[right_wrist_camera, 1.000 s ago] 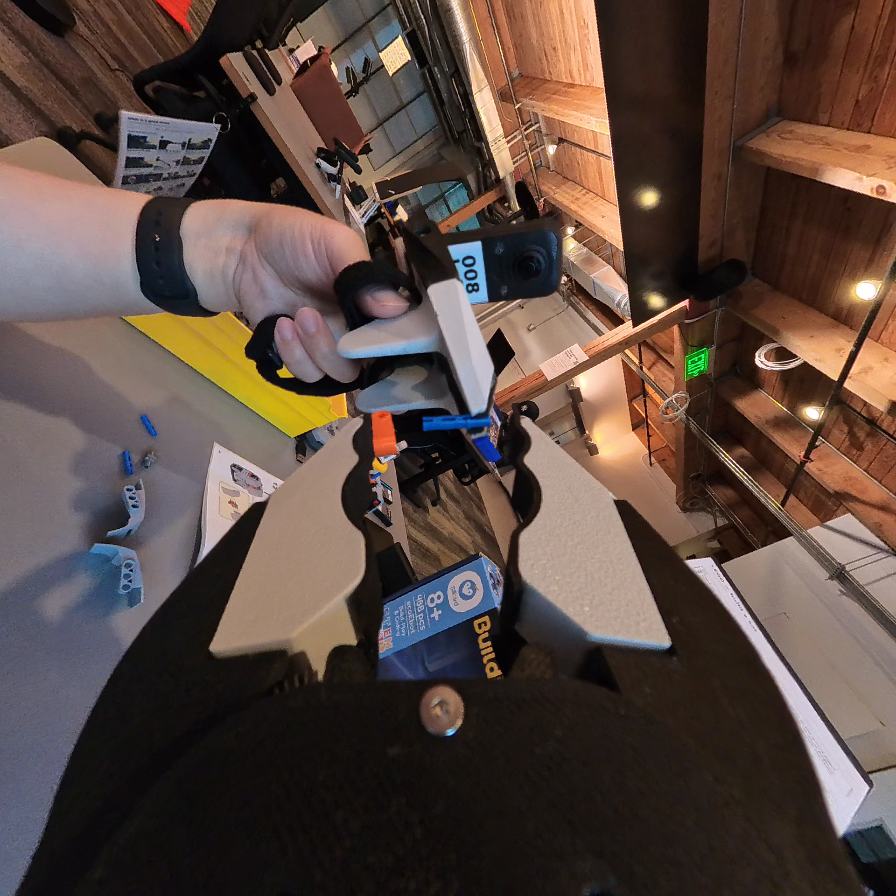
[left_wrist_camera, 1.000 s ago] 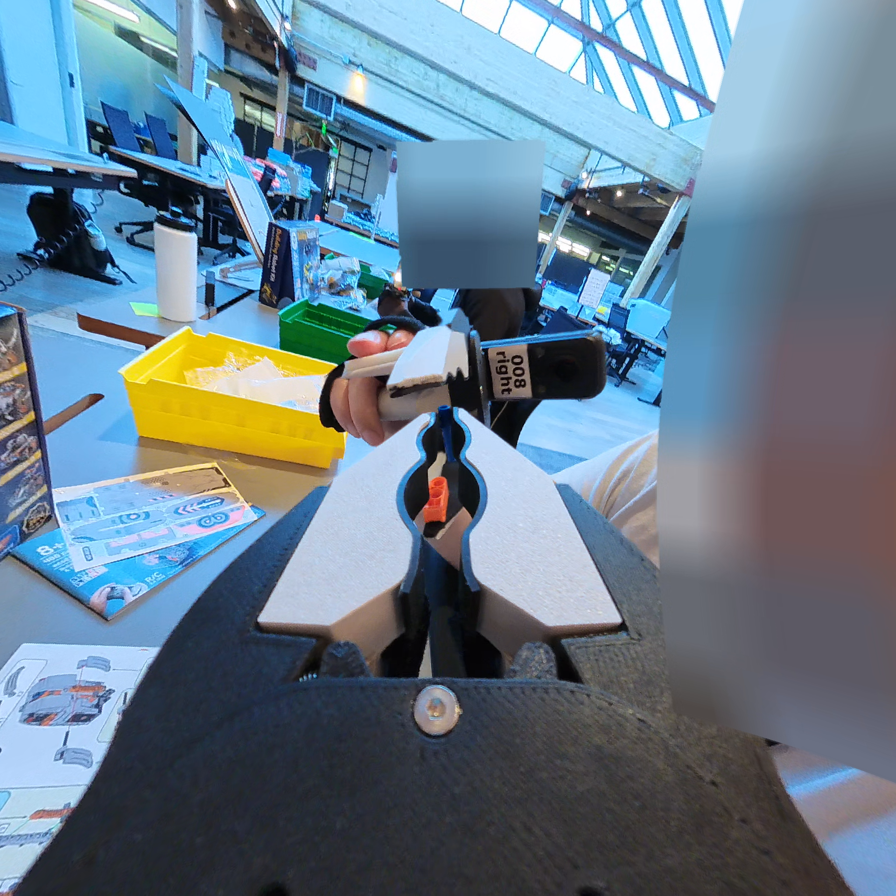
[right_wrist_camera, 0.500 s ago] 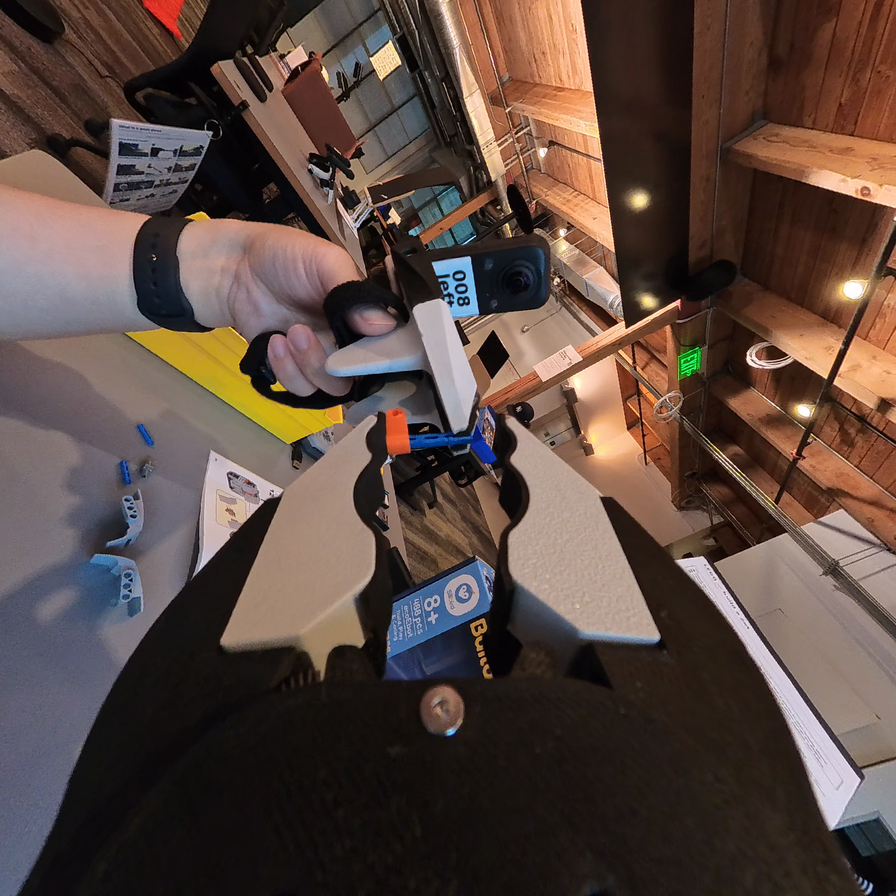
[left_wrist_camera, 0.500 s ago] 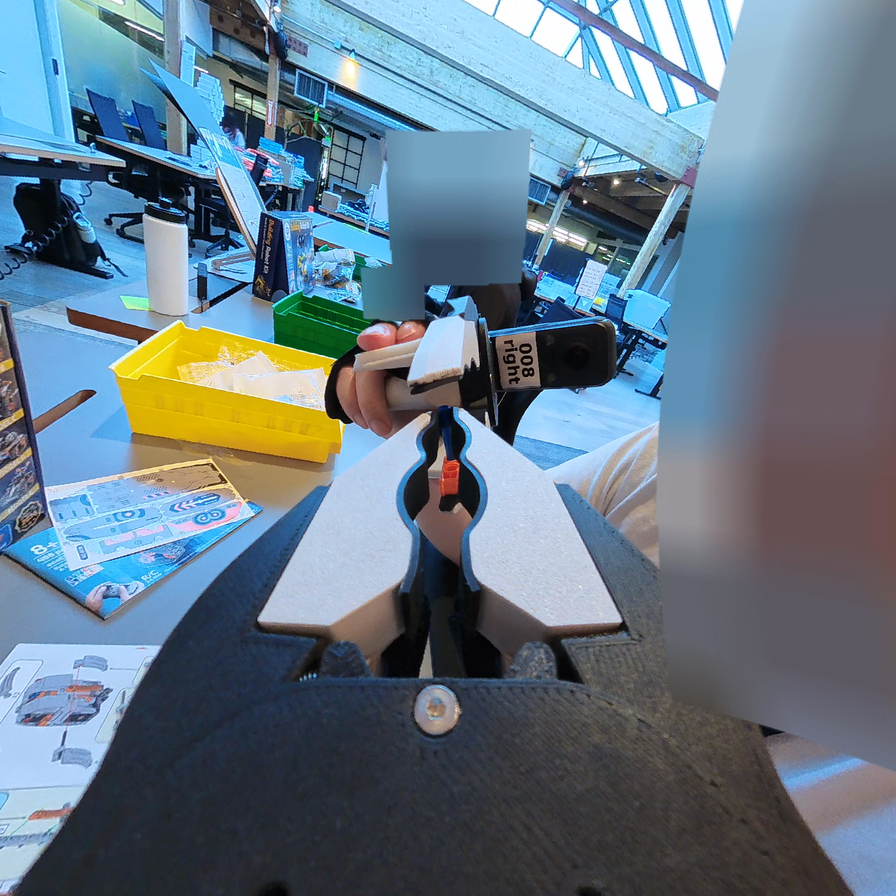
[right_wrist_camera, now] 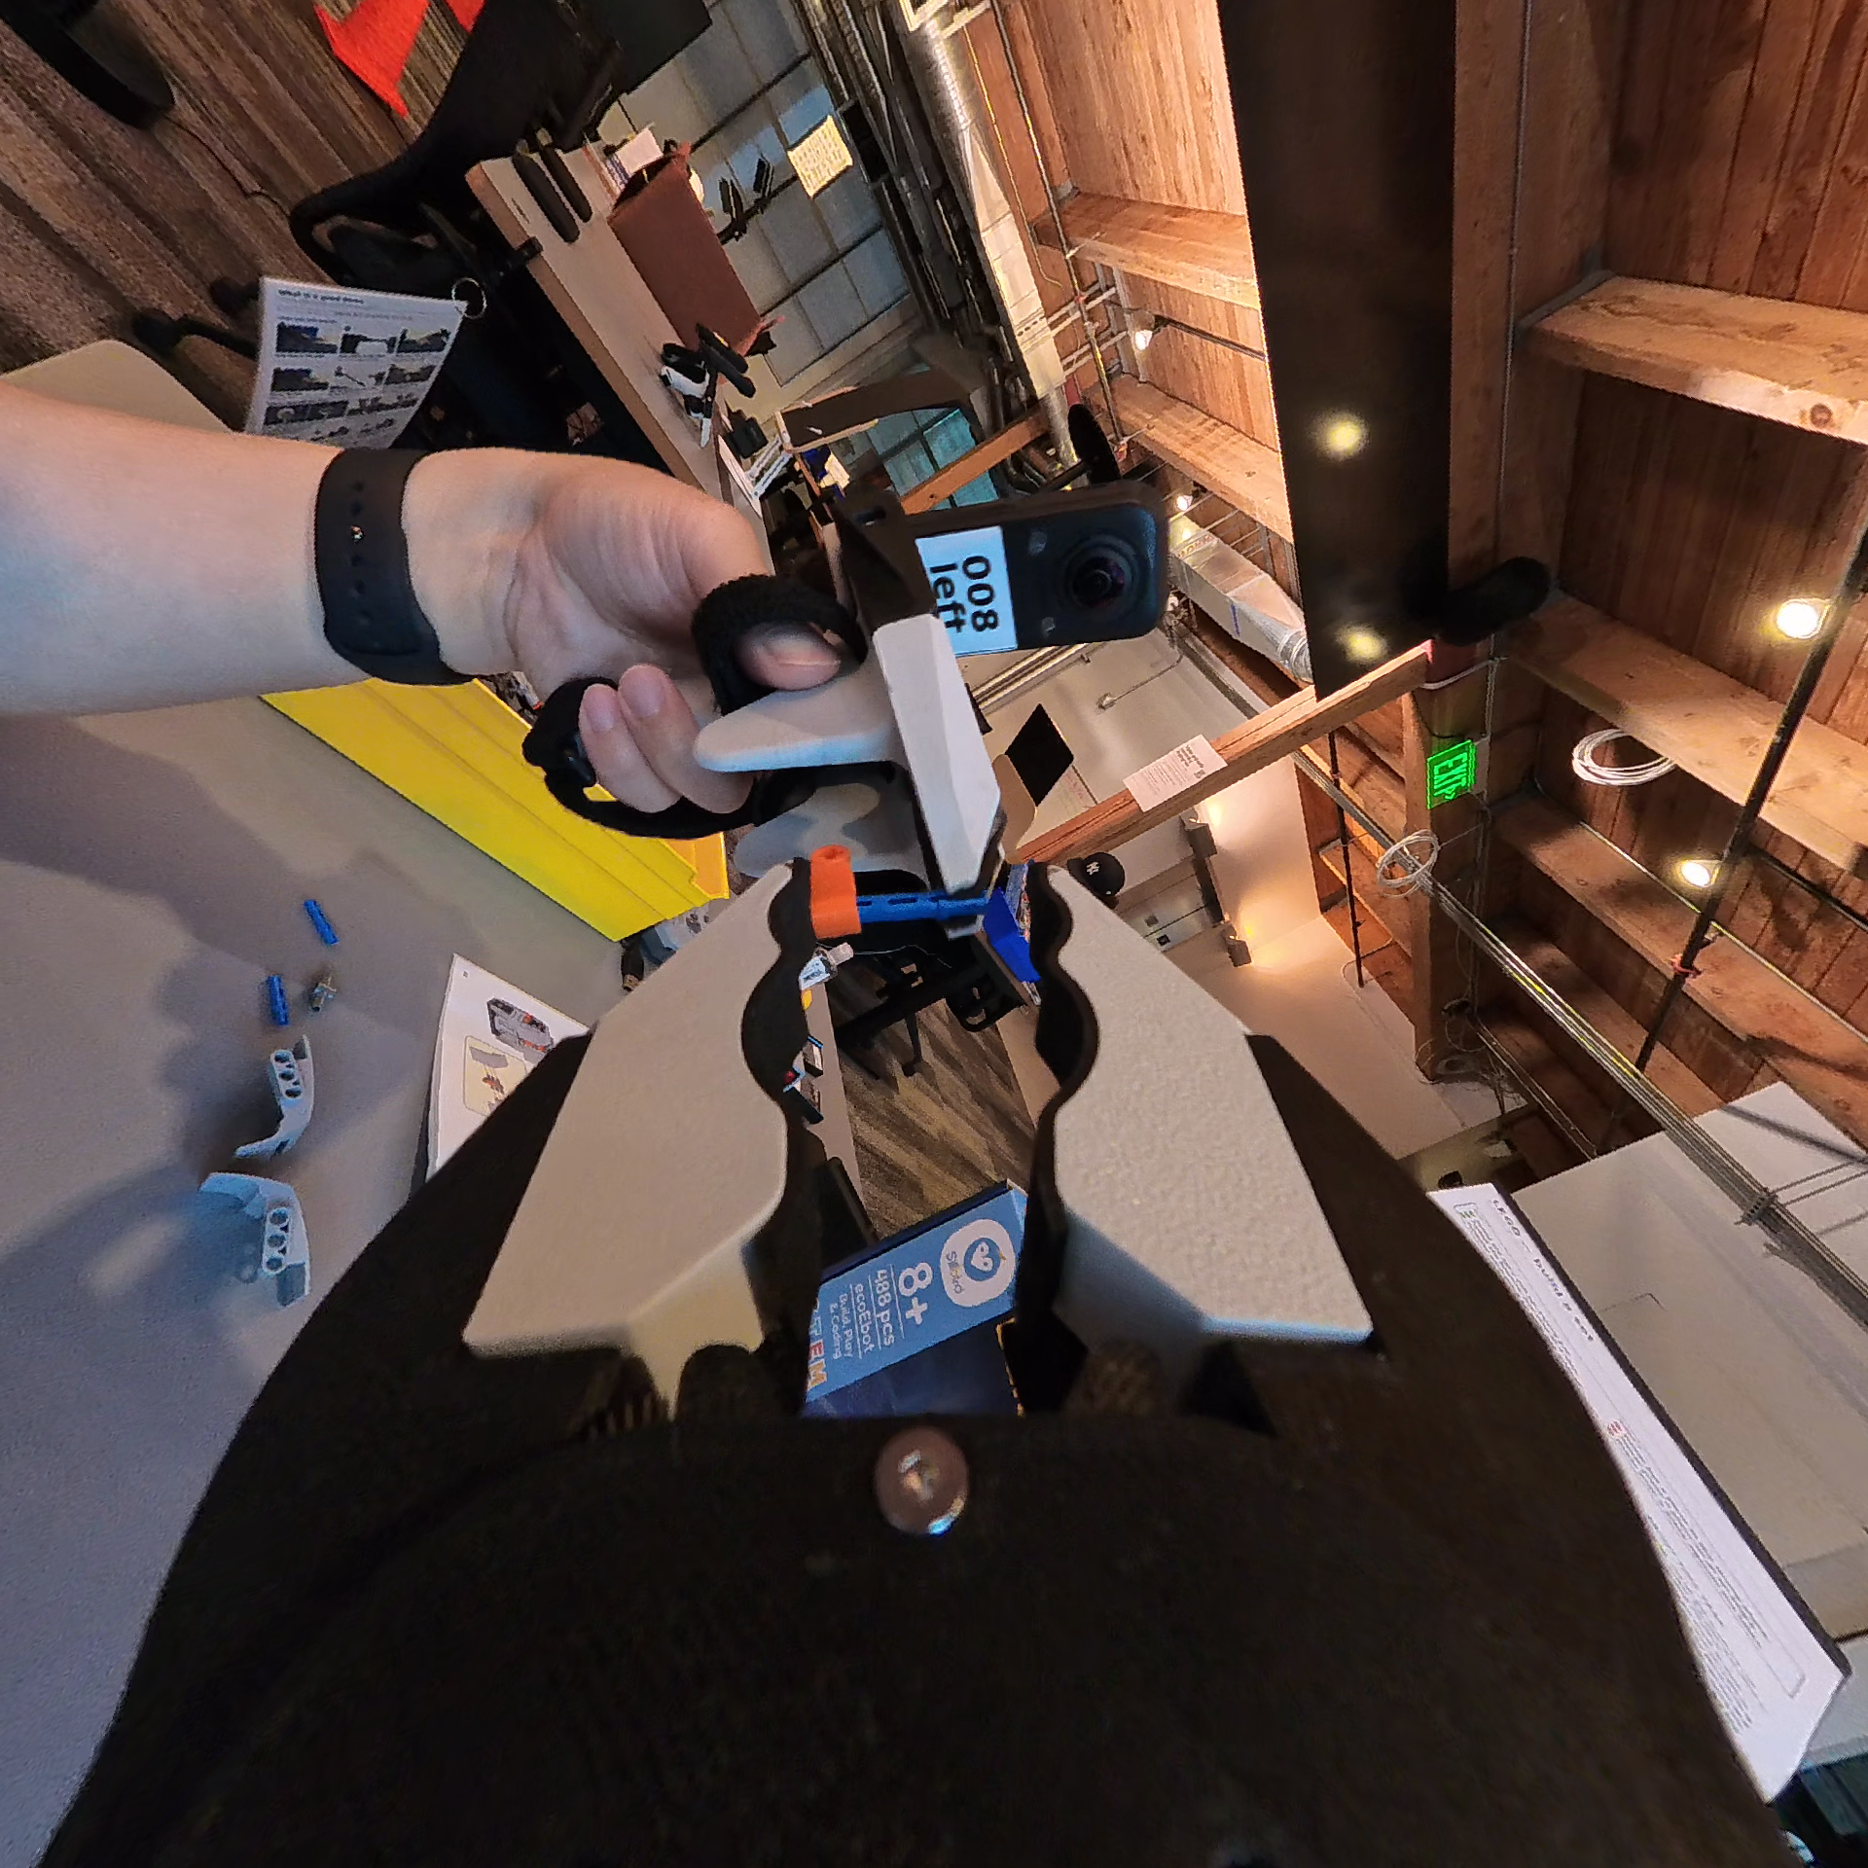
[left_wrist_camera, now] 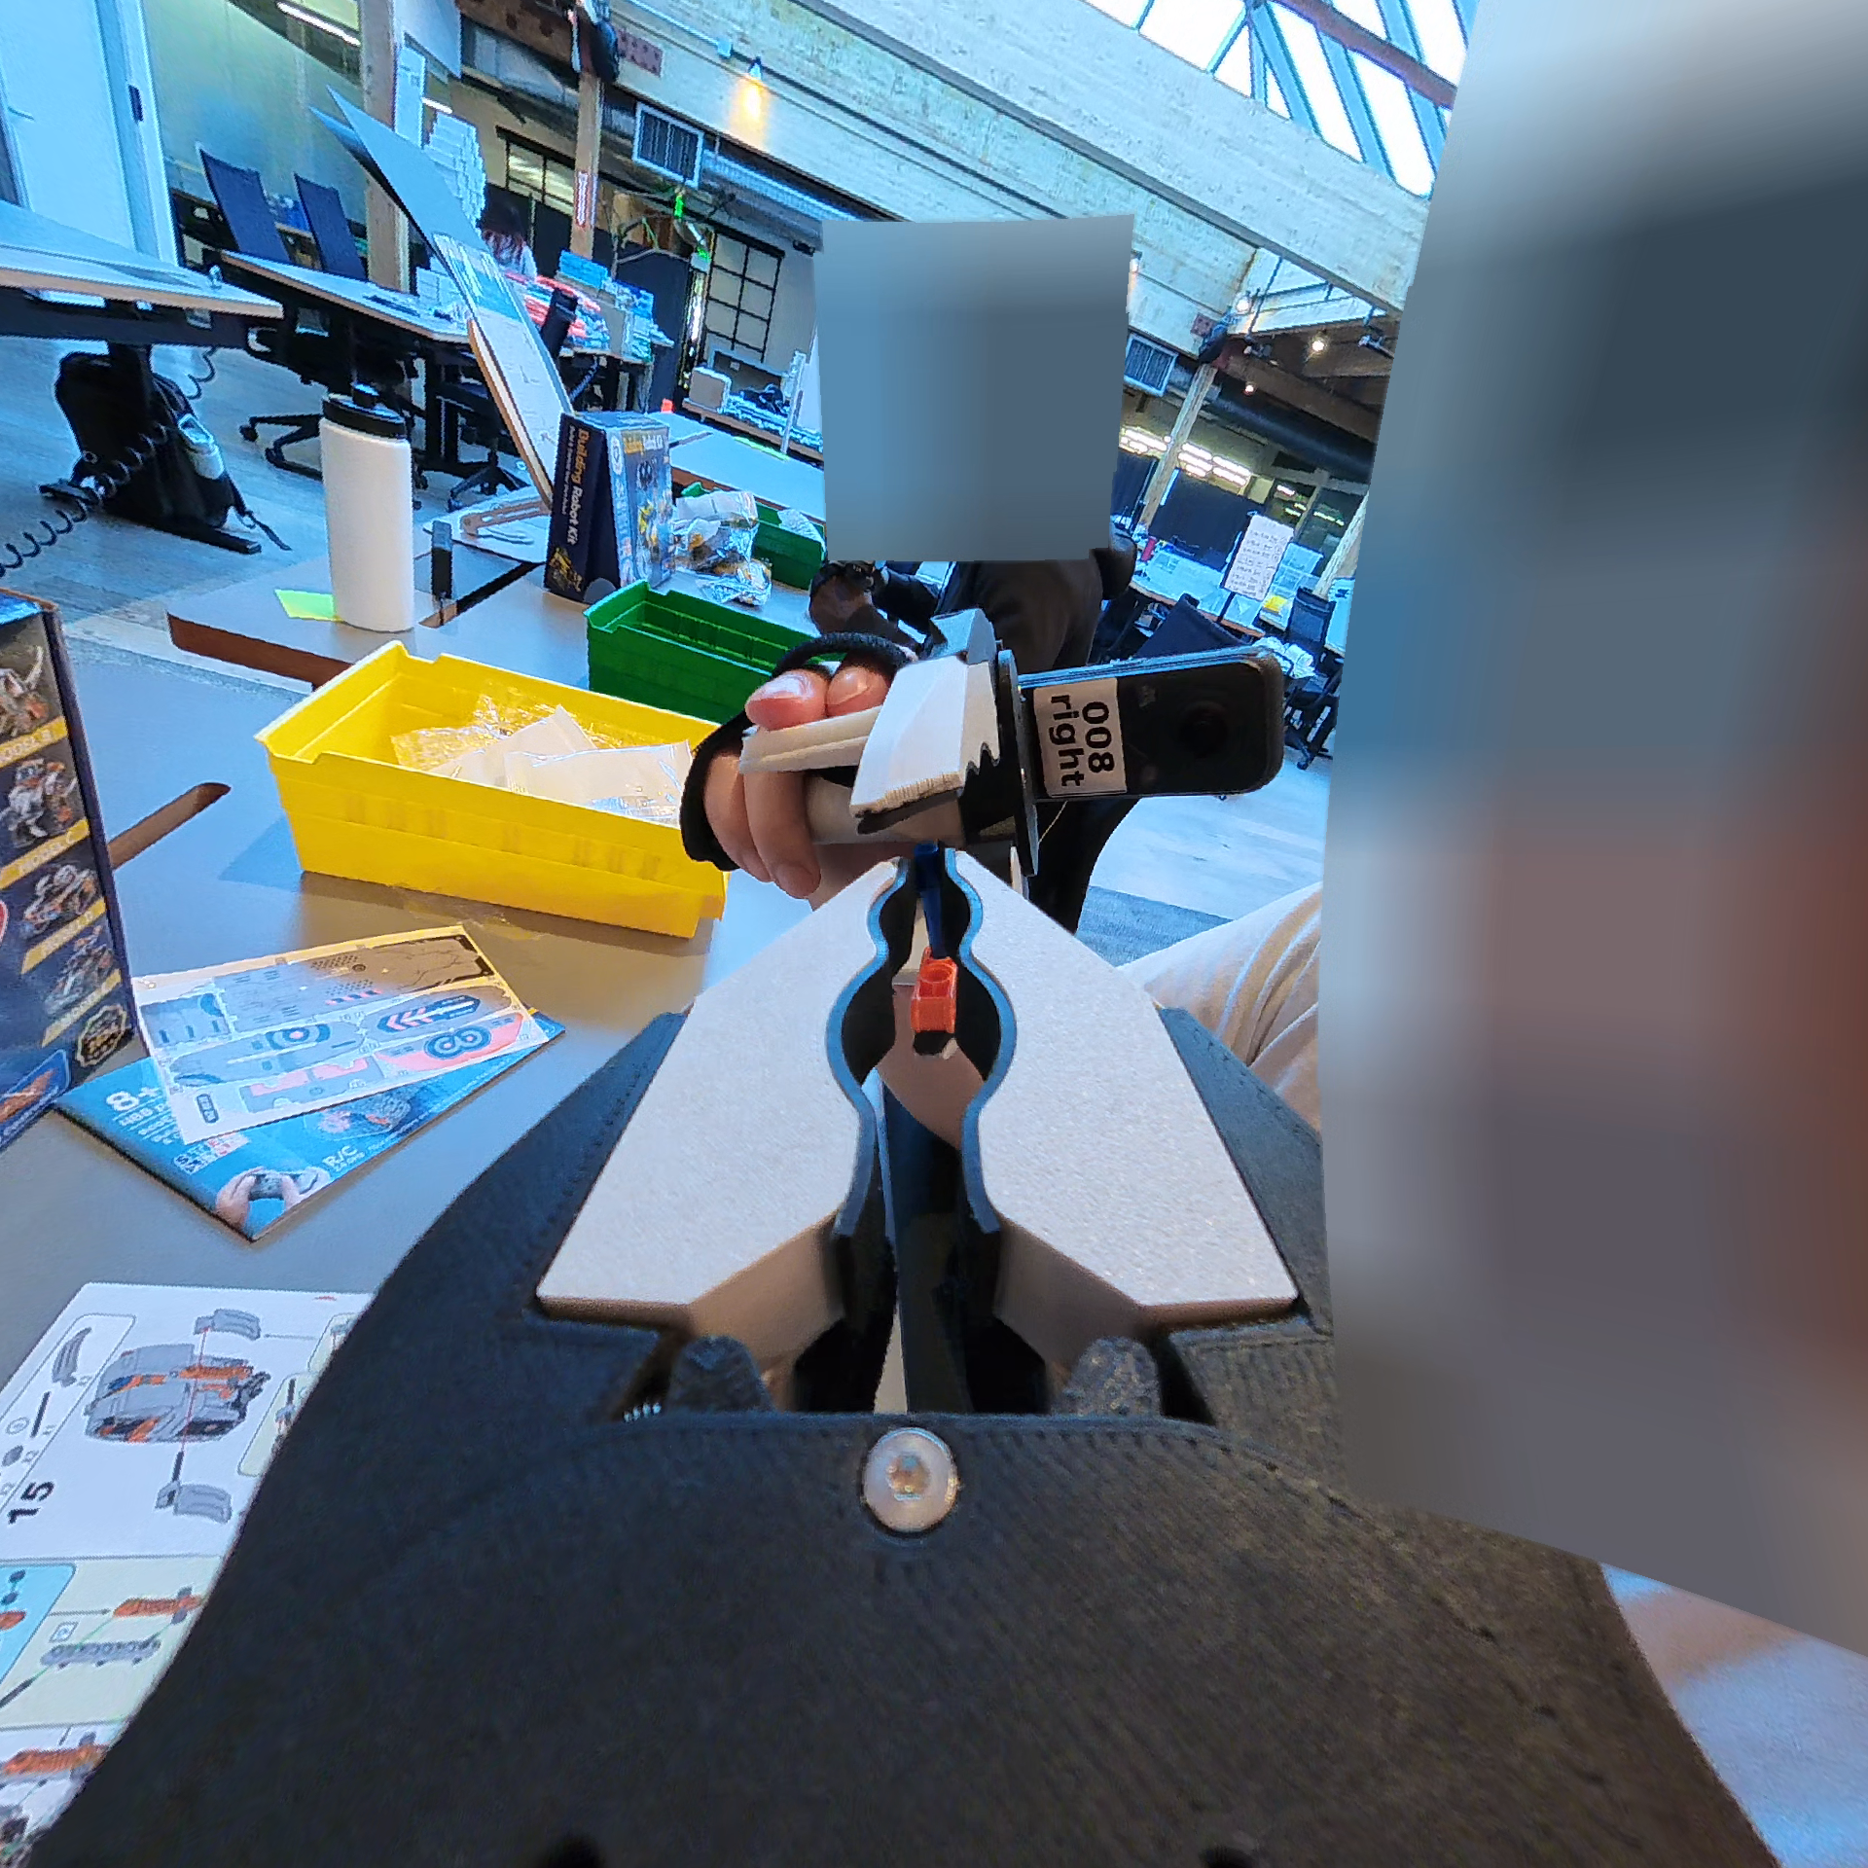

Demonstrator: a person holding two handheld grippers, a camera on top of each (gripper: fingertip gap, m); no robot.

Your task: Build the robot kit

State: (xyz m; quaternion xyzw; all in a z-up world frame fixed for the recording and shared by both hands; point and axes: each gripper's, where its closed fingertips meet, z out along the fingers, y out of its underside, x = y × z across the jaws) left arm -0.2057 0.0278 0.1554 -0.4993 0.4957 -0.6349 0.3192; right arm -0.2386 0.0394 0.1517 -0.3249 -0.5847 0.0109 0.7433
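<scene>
My left gripper [left_wrist_camera: 924, 877] is shut on a thin blue axle [left_wrist_camera: 931, 915] that carries a small orange connector [left_wrist_camera: 932, 989] between its fingers. In the right wrist view the left gripper [right_wrist_camera: 972, 877] holds the blue axle [right_wrist_camera: 910, 903] level, held up above the table. My right gripper [right_wrist_camera: 918, 895] is open, its fingers standing on either side of the axle. The orange connector [right_wrist_camera: 834, 895] sits at the tip of its left finger [right_wrist_camera: 647, 1162]. The right finger stands a little apart from the axle's other end. The right gripper [left_wrist_camera: 915, 783] also shows in the left wrist view, just past my left fingertips.
On the grey table [left_wrist_camera: 182, 738] stand a yellow bin [left_wrist_camera: 485, 809] of plastic bags, a green bin [left_wrist_camera: 677, 647], a white bottle [left_wrist_camera: 366, 516], booklets [left_wrist_camera: 323, 1041] and an instruction sheet [left_wrist_camera: 131, 1415]. Loose blue pins [right_wrist_camera: 321, 922] and pale parts [right_wrist_camera: 288, 1087] lie on the table; a blue box [right_wrist_camera: 910, 1314] is below my right gripper. My left and right fingertips are right by each other.
My right gripper's fingers have closed in around the axle and the orange connector now sits at its left fingertip. The left gripper has held the axle throughout, shifting slightly.
</scene>
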